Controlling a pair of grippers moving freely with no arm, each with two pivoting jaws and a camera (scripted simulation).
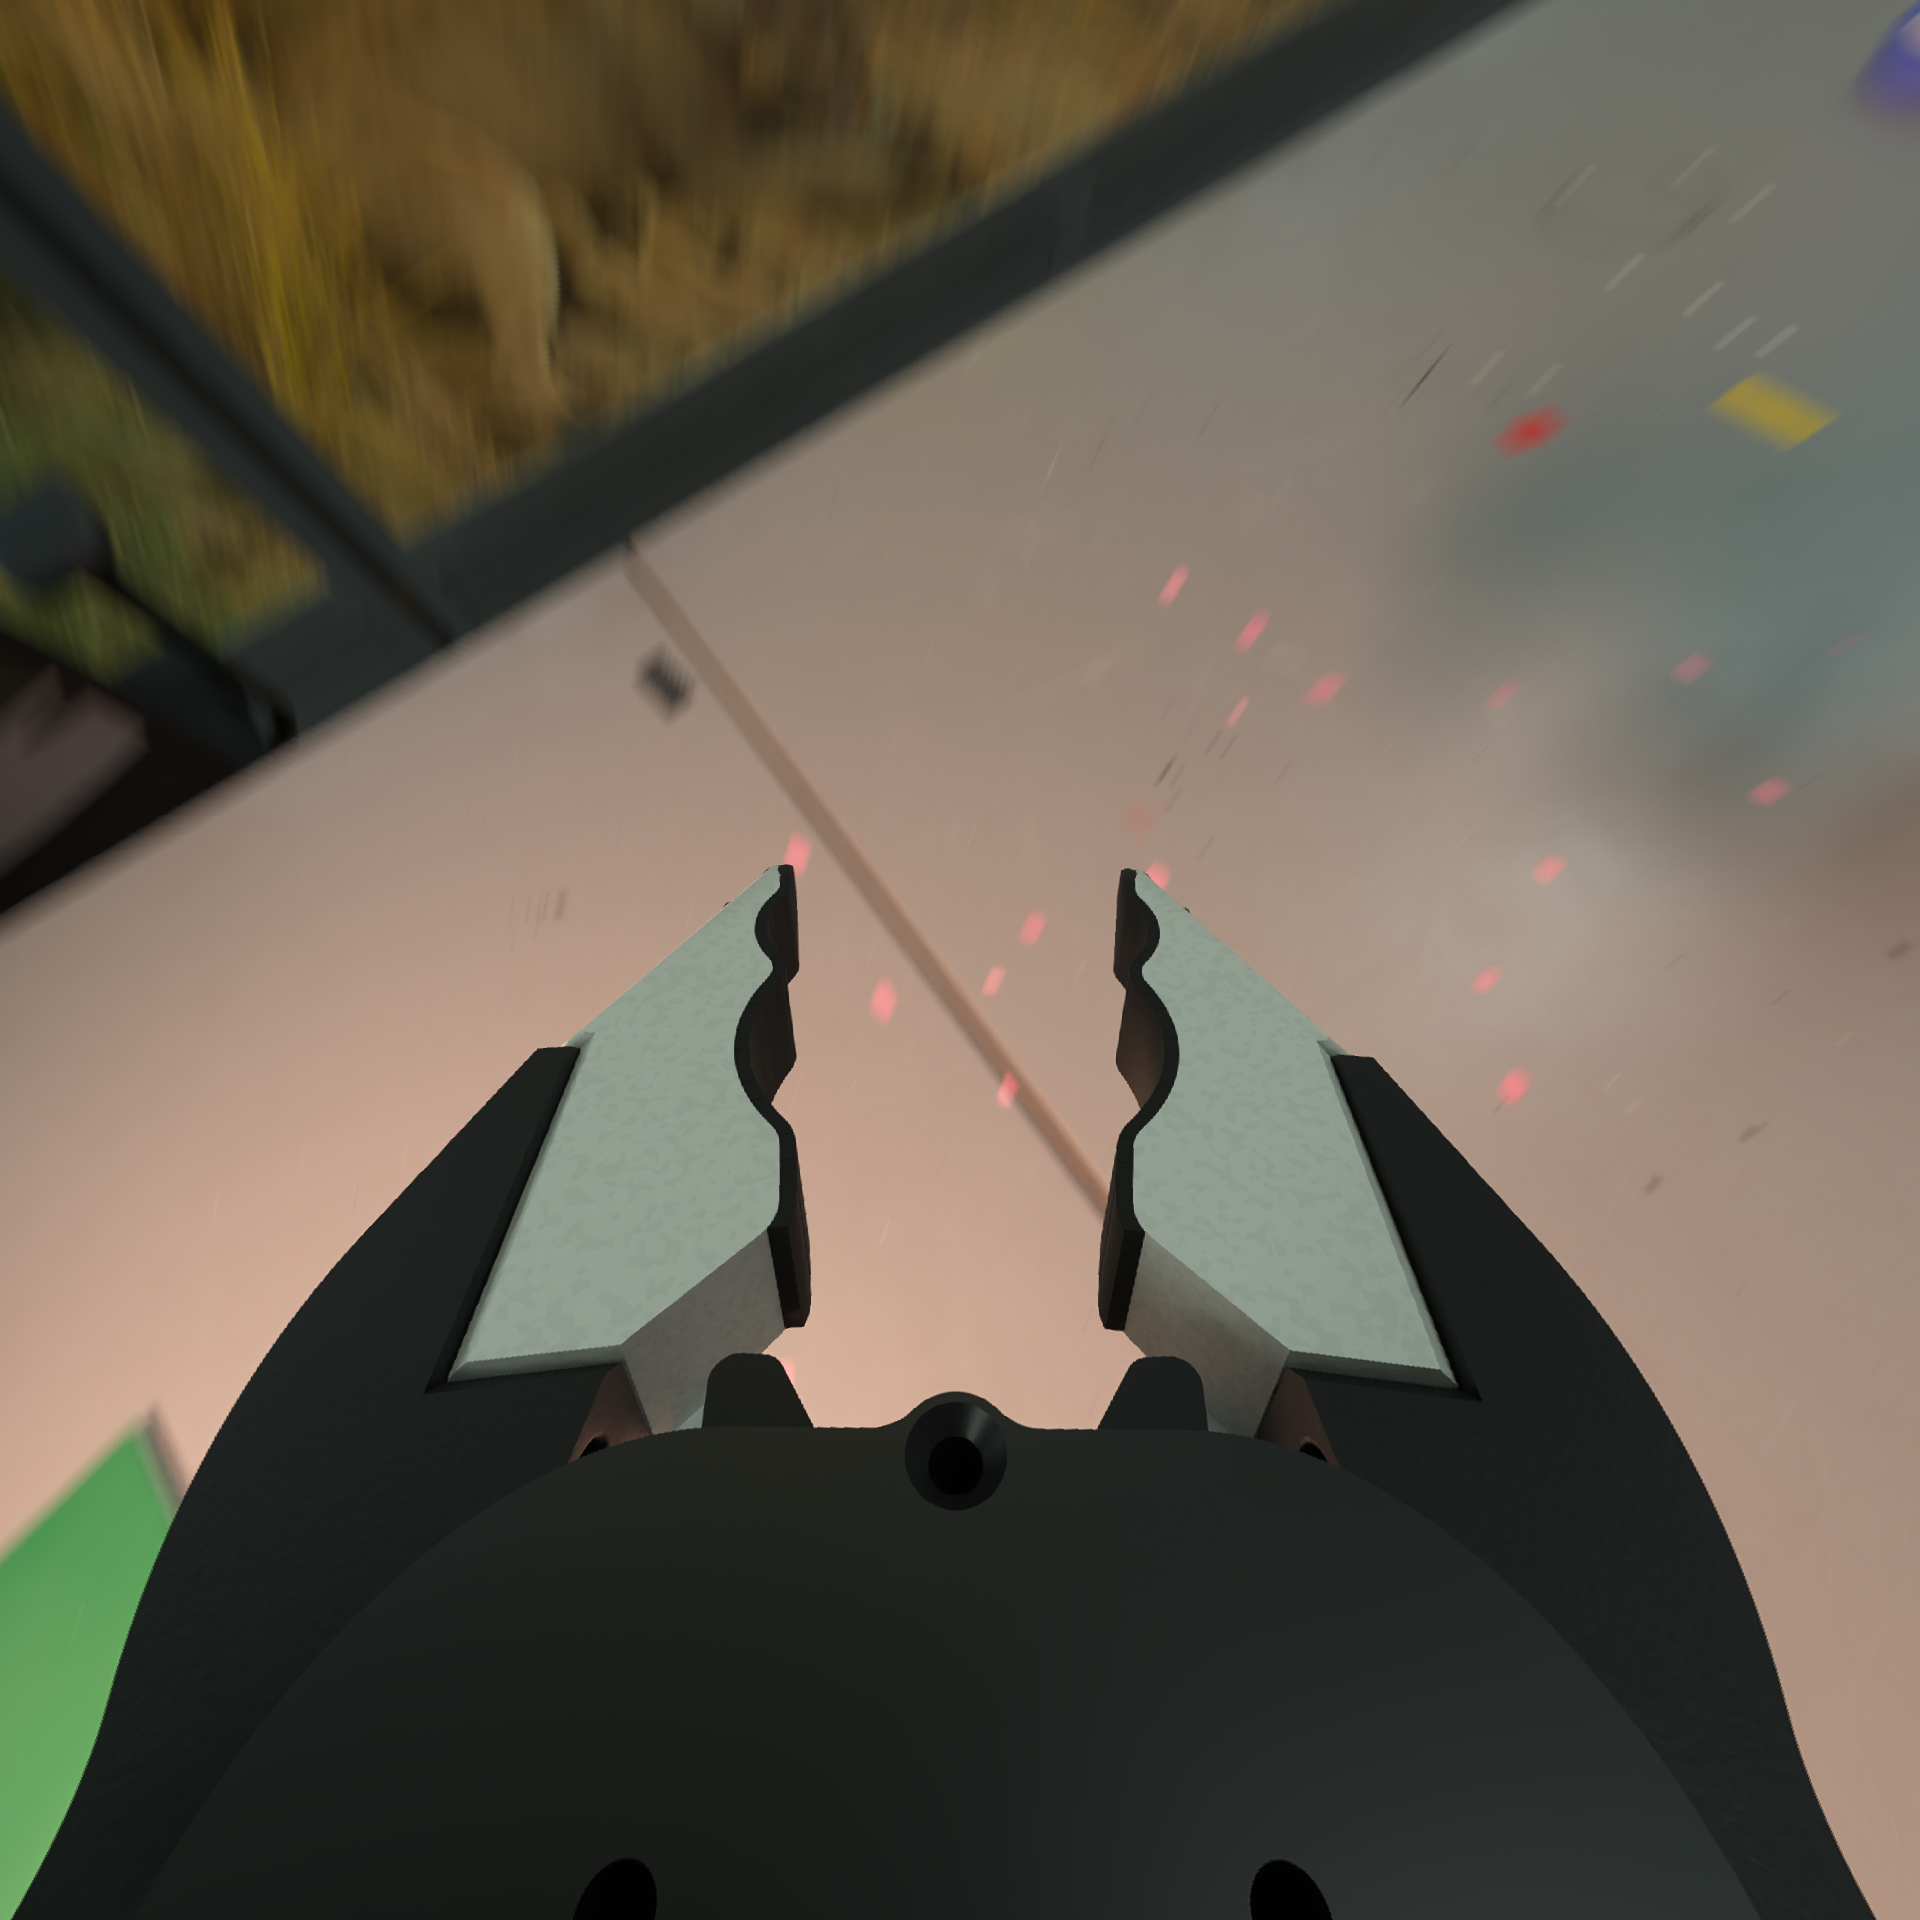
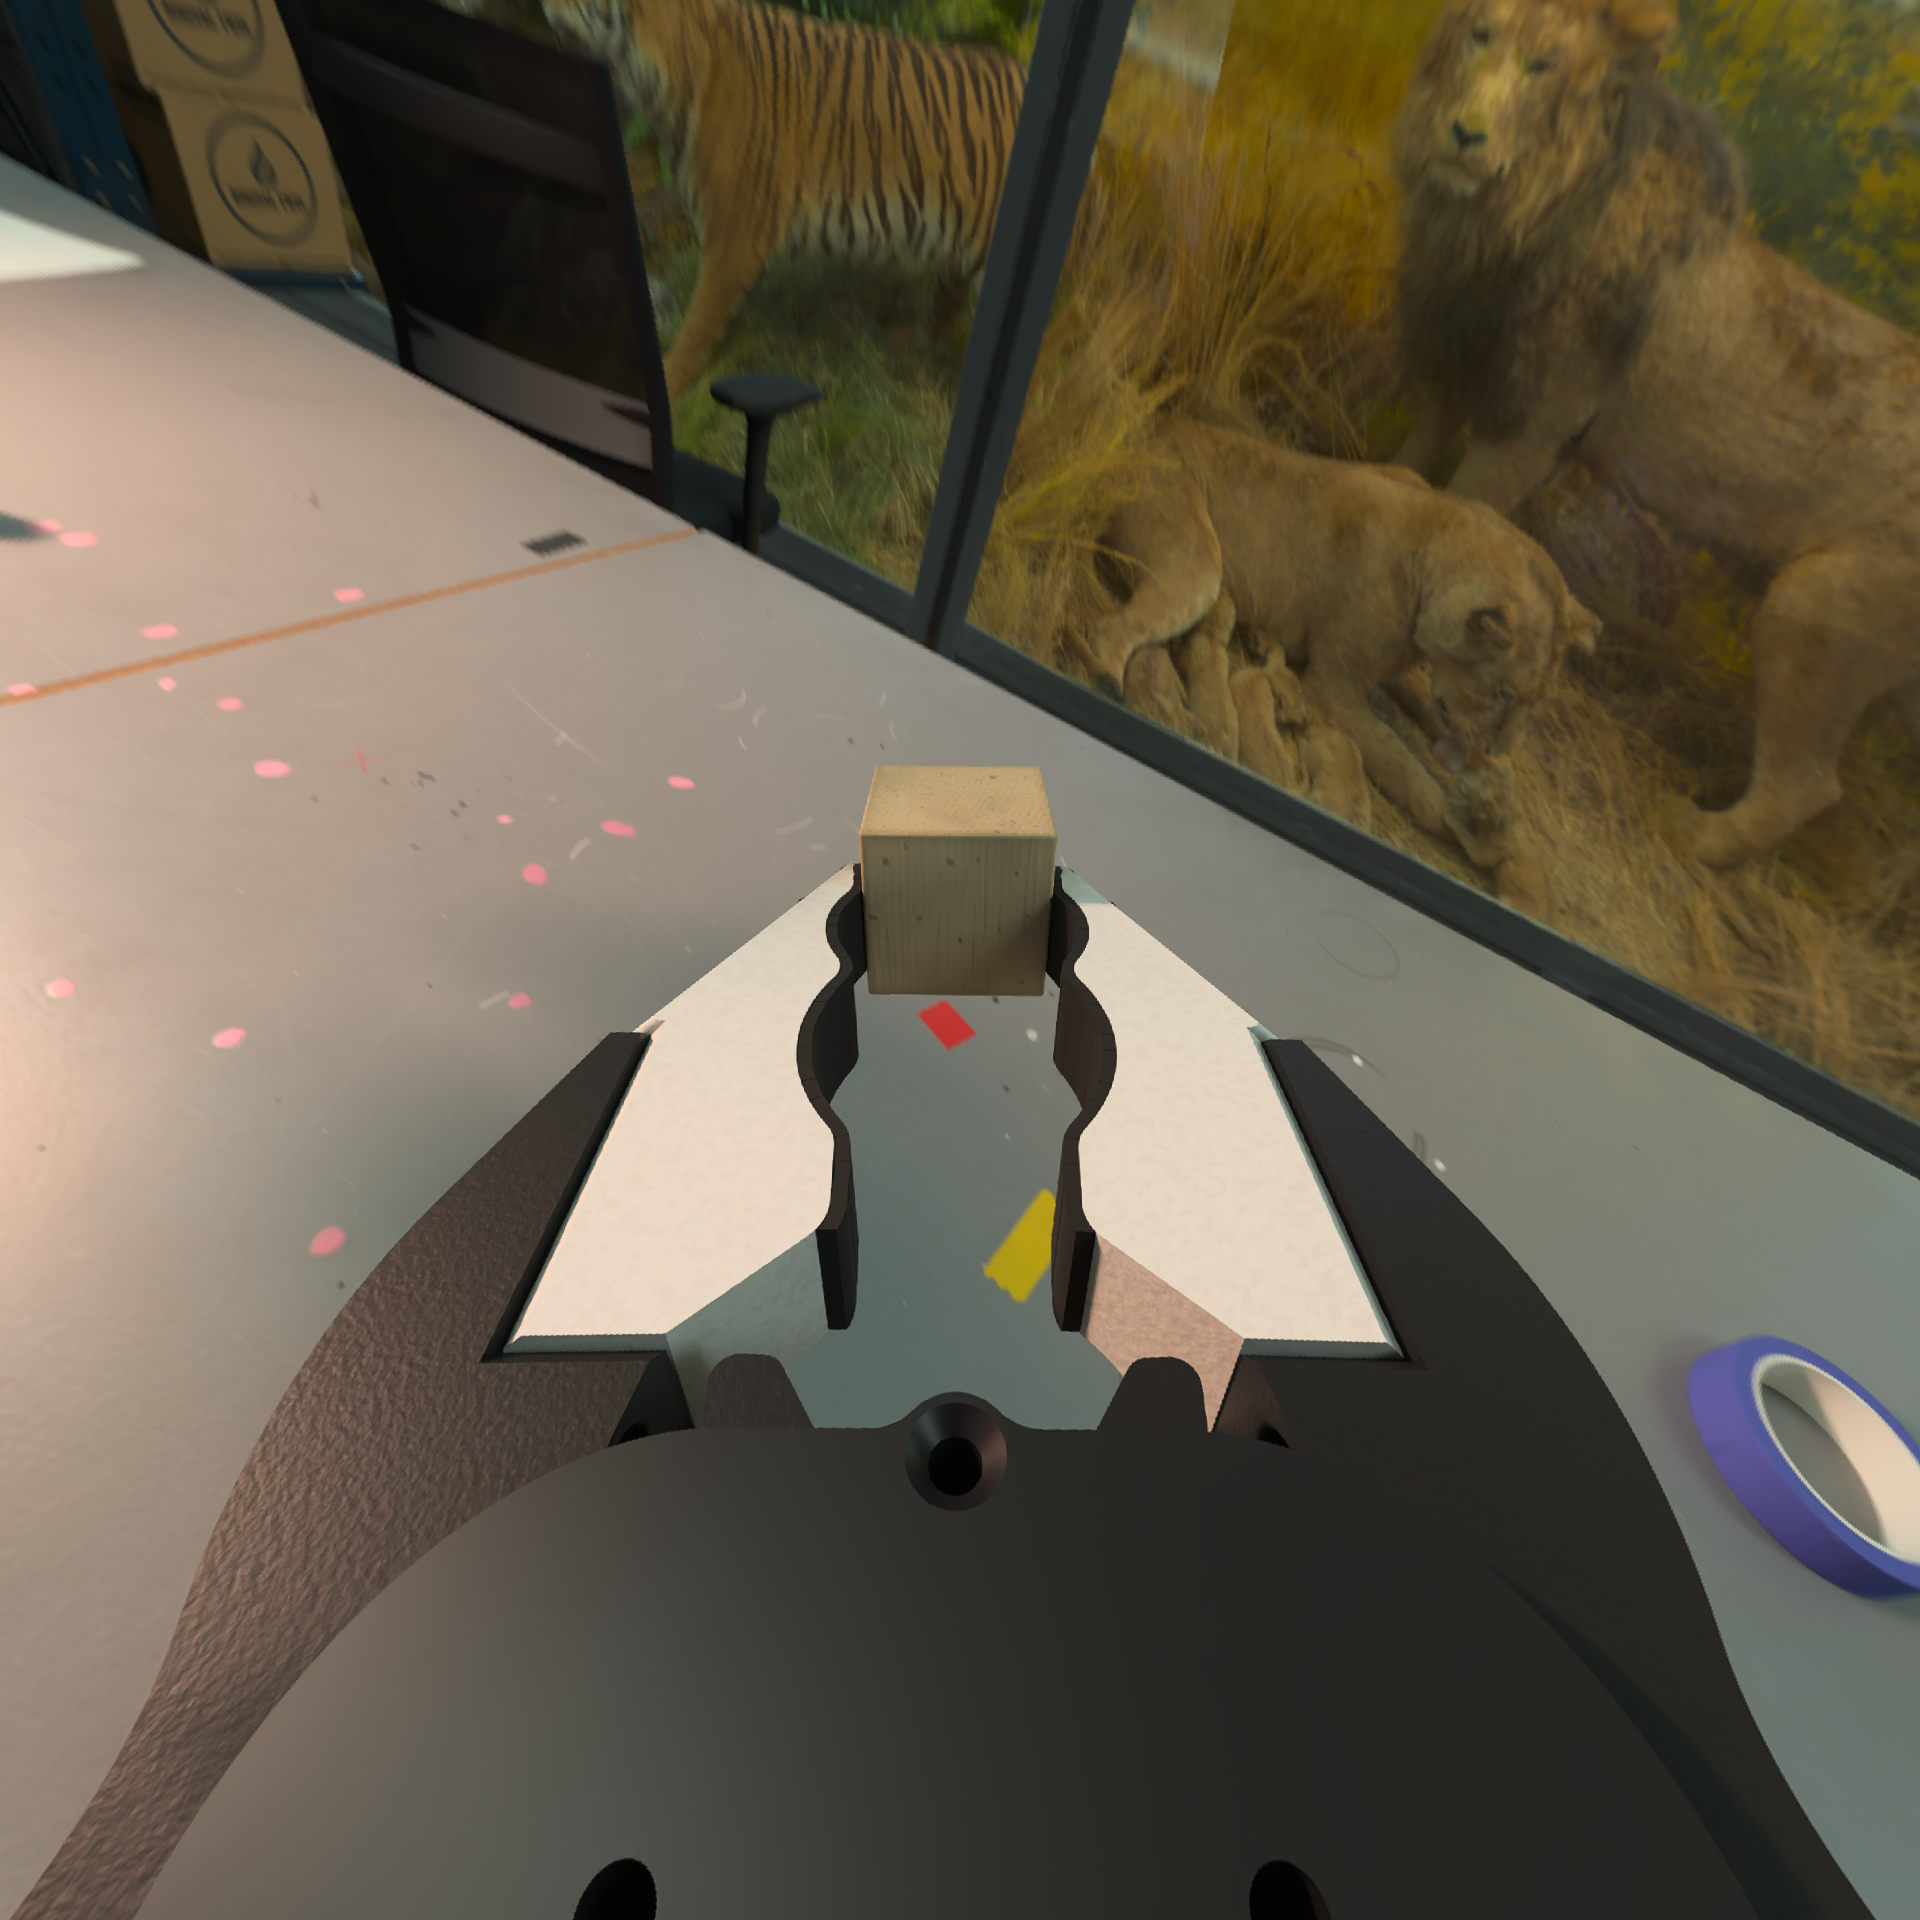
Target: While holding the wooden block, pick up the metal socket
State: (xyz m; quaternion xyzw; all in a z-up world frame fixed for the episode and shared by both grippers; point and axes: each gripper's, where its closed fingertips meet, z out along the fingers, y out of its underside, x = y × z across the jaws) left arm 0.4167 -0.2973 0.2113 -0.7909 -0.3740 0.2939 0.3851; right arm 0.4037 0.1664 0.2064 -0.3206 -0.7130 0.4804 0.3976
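The right gripper [image 2: 956,894] clamps the block [image 2: 956,883] at its jaw tips above the surface [image 2: 312,935]. The left gripper [image 1: 956,883] gapes empty; no socket shows, so search gently, keeping the block steady.

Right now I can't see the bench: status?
Right gripper shut on wooden block. Left gripper open, empty. Metal socket not in view. Nothing blocking.

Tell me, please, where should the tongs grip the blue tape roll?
Pinch the wall of the blue tape roll, one finger inside the hole, one outside, coming from above: it lies flat on the table, hole upward. The left tongs are open.
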